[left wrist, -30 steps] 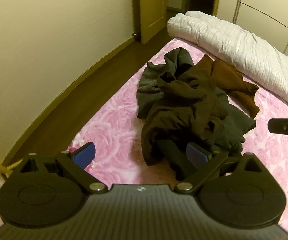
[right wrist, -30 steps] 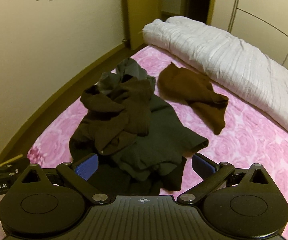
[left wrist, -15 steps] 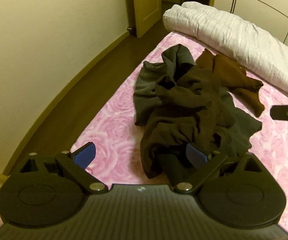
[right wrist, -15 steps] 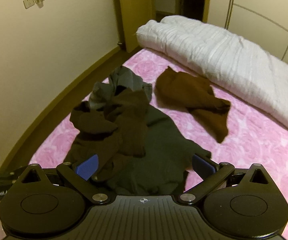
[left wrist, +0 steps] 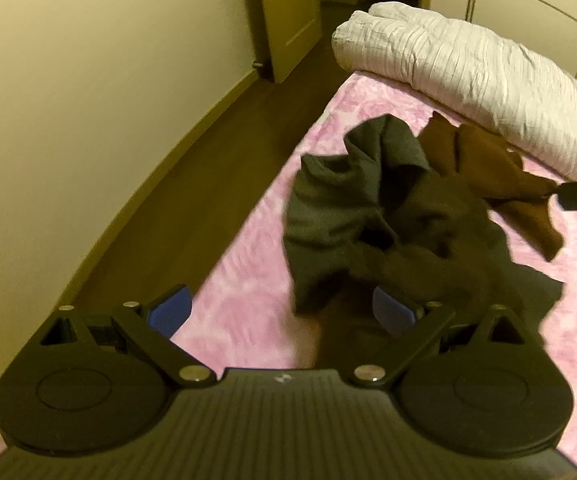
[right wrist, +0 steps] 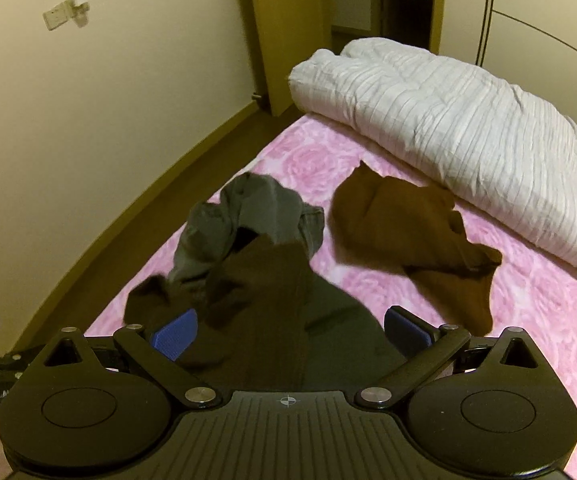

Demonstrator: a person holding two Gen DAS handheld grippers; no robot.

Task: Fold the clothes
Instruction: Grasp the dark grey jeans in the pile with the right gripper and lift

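Right wrist, gripper (right wrist: 288, 330) spread, dark clothes (right wrist: 256, 280)

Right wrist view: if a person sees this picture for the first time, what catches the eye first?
First, the dark crumpled pile of clothes in the middle of the pink rose-patterned bedcover, lying just ahead of the open right gripper. Beside the pile, to the right, a brown garment lies apart. Behind it, a rolled white quilt stretches along the far side of the bed.

Right gripper (right wrist: 287, 330) spread wide above dark clothes (right wrist: 256, 292), brown garment (right wrist: 408, 232) beside
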